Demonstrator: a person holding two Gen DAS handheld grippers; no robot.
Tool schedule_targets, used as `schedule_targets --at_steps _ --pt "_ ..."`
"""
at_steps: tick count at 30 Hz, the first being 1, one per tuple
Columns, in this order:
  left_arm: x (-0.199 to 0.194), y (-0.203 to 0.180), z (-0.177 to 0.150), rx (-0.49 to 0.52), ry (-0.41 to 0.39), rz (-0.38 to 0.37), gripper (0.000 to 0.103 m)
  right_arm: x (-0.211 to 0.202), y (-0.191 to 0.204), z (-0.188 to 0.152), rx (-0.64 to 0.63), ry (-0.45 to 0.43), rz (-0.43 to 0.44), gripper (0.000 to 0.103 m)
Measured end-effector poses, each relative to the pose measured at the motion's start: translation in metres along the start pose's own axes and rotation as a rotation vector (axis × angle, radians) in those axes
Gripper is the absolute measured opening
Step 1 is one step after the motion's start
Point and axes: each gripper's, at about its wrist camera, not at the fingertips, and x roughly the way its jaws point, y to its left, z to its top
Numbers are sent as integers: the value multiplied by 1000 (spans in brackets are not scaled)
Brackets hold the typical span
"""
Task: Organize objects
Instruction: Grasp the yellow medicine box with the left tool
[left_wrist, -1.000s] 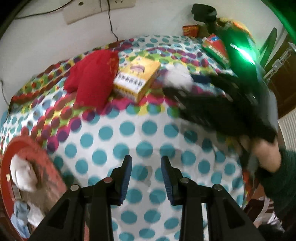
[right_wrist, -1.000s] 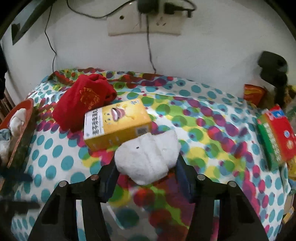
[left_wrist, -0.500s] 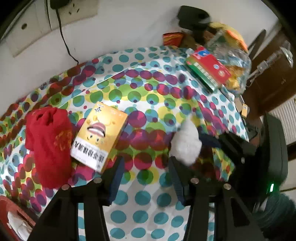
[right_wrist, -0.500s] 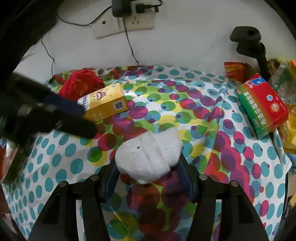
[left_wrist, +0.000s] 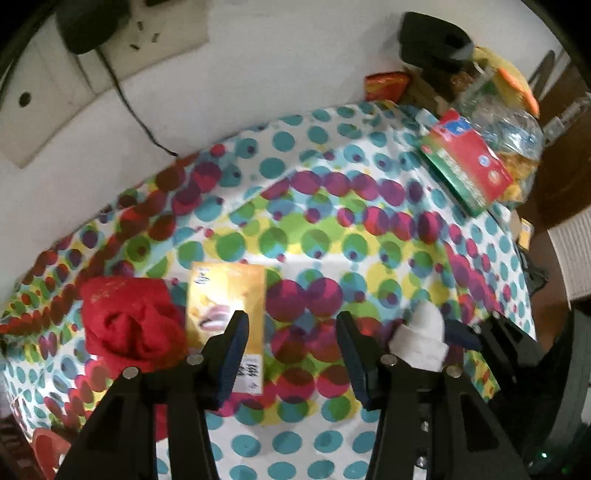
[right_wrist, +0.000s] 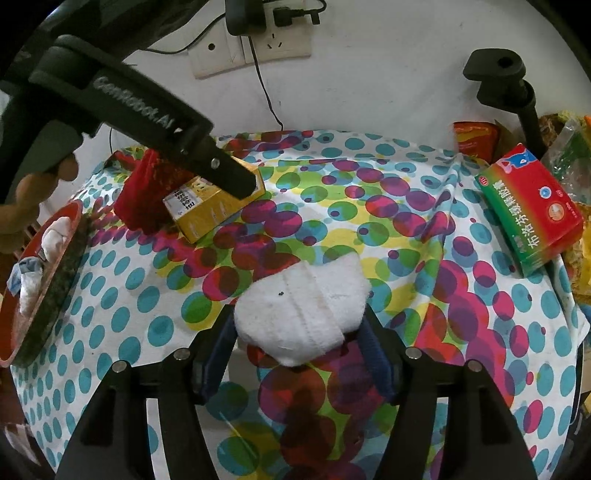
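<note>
The middle of the tablecloth is bare, an open lane from the near edge to the wall. On the left the yellow box and red cloth lie touching, blocking that side; the left gripper hangs open above the box's near end, filling the air there. A red tray lines the left edge. On the right, the green-red box, a black stand and bags crowd the far corner. The right gripper, closed on the white cloth, takes up the near centre.
</note>
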Motion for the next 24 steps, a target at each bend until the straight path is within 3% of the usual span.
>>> schedule_targets --at_steps 4,13,17,18,24 --pt "10 13 1 -37 25 45 50 1 -1 0 4 0 7 65" --pt "9 25 7 -59 -5 88 51 1 -1 -1 8 -1 12 67" --pt "14 23 8 -16 2 185 52 1 -1 -1 9 -1 11 67" --pt "16 26 7 -24 17 180 60 1 -1 -1 10 -1 11 67" --pt "28 41 0 -90 52 108 61 1 0 -2 13 -2 9 68"
